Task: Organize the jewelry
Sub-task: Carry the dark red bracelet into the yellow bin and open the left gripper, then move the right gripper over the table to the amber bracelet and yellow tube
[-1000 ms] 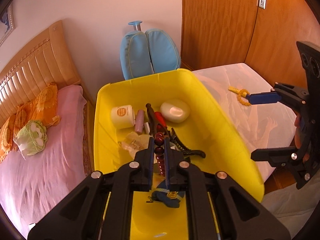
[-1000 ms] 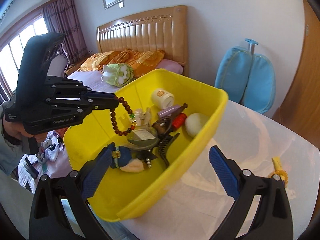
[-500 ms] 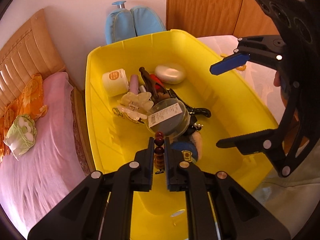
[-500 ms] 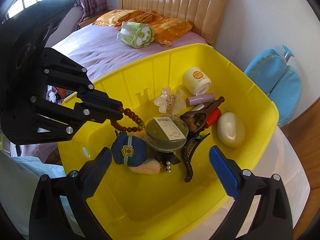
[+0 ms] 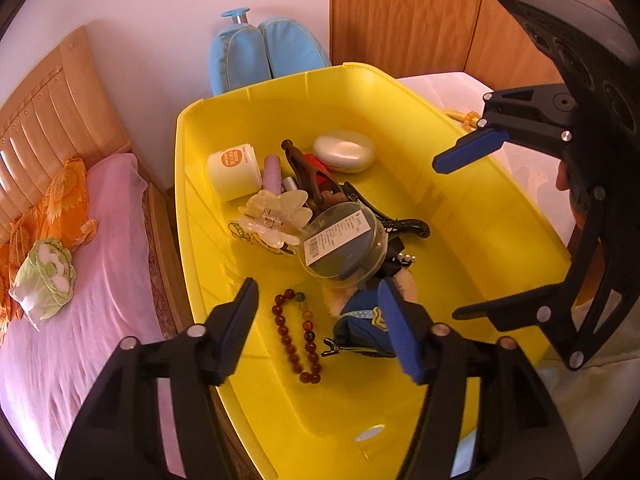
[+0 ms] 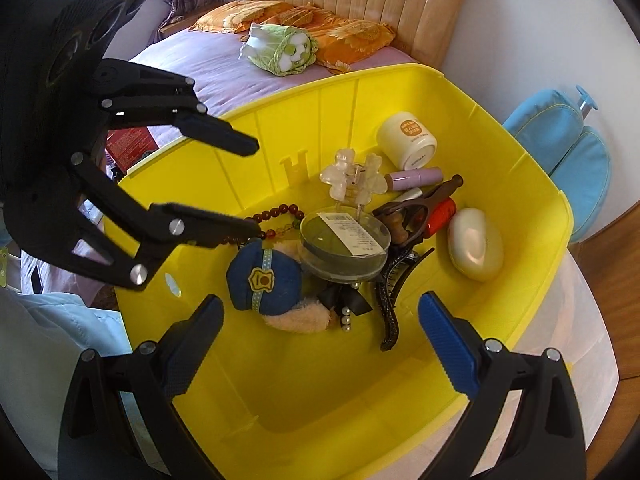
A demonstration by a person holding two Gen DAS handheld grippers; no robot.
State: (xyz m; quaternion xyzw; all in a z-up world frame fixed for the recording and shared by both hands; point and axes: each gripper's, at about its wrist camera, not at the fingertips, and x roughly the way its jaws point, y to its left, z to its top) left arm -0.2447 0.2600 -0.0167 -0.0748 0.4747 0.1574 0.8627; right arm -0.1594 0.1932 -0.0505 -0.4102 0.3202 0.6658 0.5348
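A dark red bead bracelet lies on the floor of the yellow bin, beside a blue plush cap. It also shows in the right wrist view, partly behind a left finger. My left gripper is open and empty, just above the bracelet. My right gripper is open and empty, held over the bin's near side; it shows in the left wrist view. A yellow bead bracelet lies on the white table beyond the bin's rim.
The bin also holds a round clear case, a clear flower clip, a black claw clip, a cream jar, a lilac tube and a white oval case. A bed lies left; a blue chair behind.
My left gripper opened and let go of the dark red bracelet, which now lies on the bin floor. My right gripper moved closer over the bin.
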